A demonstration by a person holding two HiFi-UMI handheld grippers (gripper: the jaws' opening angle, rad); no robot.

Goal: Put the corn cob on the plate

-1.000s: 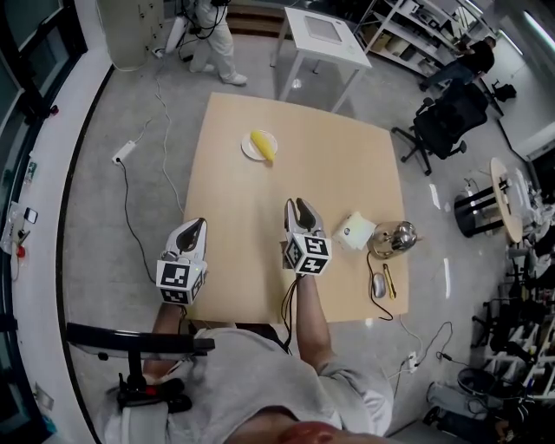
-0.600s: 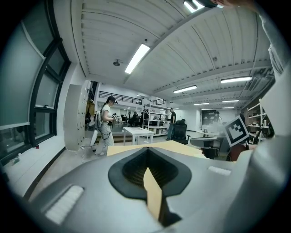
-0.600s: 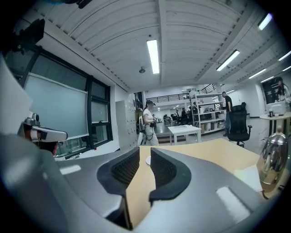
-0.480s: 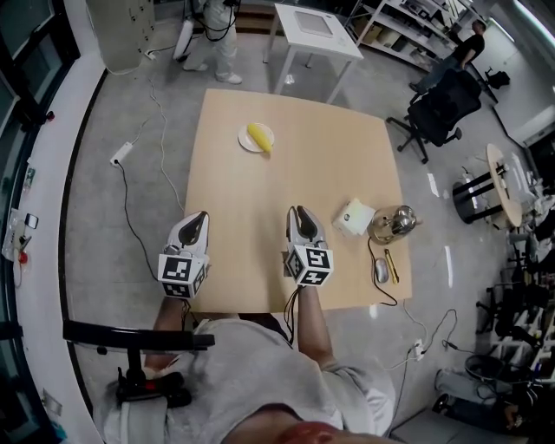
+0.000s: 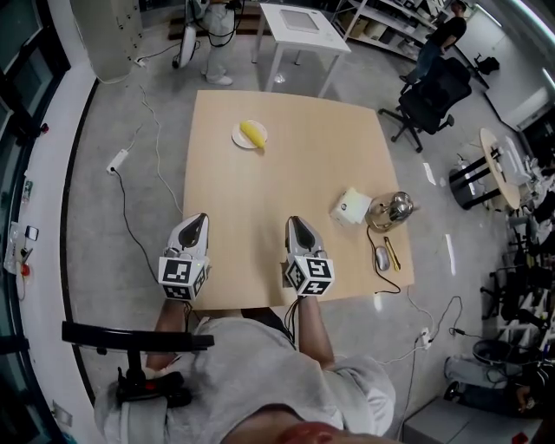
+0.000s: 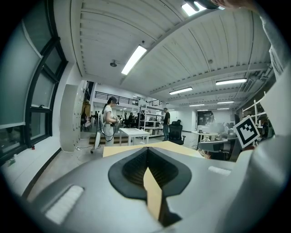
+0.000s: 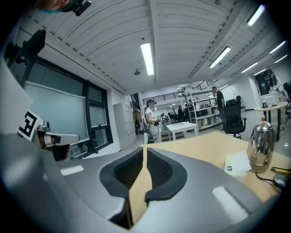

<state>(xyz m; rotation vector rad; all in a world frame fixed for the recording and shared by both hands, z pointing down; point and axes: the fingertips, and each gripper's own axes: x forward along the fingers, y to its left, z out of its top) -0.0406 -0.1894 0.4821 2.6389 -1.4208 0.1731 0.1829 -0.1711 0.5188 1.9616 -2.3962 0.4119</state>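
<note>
The yellow corn cob (image 5: 253, 133) lies on a small white plate (image 5: 239, 139) on the far left part of the wooden table (image 5: 286, 173). Both grippers hover near the table's front edge, far from the plate. My left gripper (image 5: 198, 217) is over the left front corner, its tips together (image 6: 148, 149) and holding nothing. My right gripper (image 5: 295, 220) is over the front middle. Its jaws have just been closing and now meet at the tips (image 7: 144, 148), with nothing between them. Neither gripper view shows the cob.
A white box (image 5: 351, 207) and a shiny metal kettle (image 5: 390, 210) stand at the table's right, with a mouse (image 5: 379, 258) and a yellow pen (image 5: 391, 253) nearer the edge. A black office chair (image 5: 429, 95) and a white side table (image 5: 299, 26) stand beyond the table.
My right gripper has drawn back toward the front edge, away from the plate, and its jaws have narrowed. The left gripper has stayed in place.
</note>
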